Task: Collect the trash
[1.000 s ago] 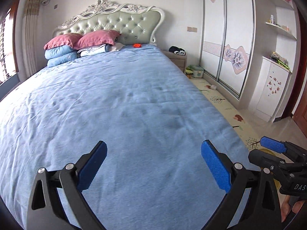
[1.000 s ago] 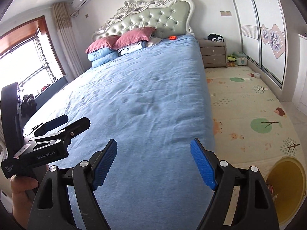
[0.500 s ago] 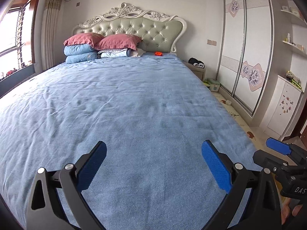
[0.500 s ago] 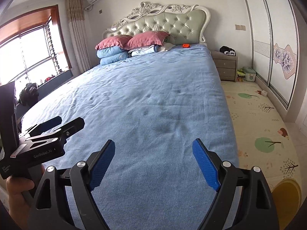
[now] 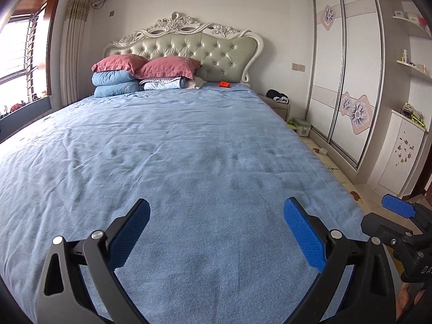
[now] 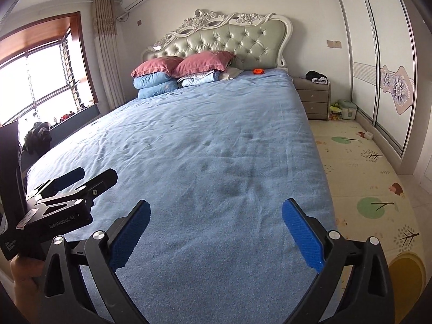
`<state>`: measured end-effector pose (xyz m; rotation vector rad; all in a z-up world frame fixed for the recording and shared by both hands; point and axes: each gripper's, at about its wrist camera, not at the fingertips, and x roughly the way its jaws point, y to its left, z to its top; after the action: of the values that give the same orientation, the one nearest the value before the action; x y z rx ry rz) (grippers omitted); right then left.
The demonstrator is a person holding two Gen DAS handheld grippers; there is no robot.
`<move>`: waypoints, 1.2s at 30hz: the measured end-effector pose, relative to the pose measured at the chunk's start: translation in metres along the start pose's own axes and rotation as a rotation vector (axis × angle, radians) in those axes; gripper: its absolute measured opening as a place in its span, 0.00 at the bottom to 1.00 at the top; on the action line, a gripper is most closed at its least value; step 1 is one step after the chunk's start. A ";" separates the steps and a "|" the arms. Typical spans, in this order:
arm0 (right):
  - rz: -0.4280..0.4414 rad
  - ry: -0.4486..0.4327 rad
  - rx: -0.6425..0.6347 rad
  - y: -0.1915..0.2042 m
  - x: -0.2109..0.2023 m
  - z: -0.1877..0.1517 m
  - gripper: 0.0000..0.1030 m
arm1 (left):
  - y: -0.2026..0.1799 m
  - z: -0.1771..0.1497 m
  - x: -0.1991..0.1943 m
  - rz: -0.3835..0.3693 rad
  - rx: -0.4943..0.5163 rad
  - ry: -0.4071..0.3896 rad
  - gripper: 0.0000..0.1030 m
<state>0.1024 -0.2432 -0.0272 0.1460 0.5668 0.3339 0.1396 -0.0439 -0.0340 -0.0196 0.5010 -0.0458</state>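
Over the foot of the blue bed (image 5: 189,162), the left tool (image 5: 216,232) and right tool (image 6: 216,232) both gape wide, nothing between them; the right's jaws have just been opening. Far off by the headboard (image 5: 194,51) lies a small orange item (image 5: 224,84).

Left gripper (image 5: 216,222) wide open, empty. Right gripper (image 6: 216,222) just opened wider, empty. Both angled down, side by side.

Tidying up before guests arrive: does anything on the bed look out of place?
One thing: a small orange object lies alone on the blue bedspread by the tufted green headboard, right of the stacked pillows. What it is cannot be told.
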 end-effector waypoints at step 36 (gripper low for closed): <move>-0.007 -0.002 0.012 -0.001 0.003 0.004 0.92 | 0.010 0.004 0.003 0.025 -0.011 0.010 0.96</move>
<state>0.1066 -0.2429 -0.0257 0.1558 0.5672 0.3234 0.1442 -0.0344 -0.0320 -0.0243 0.5114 -0.0185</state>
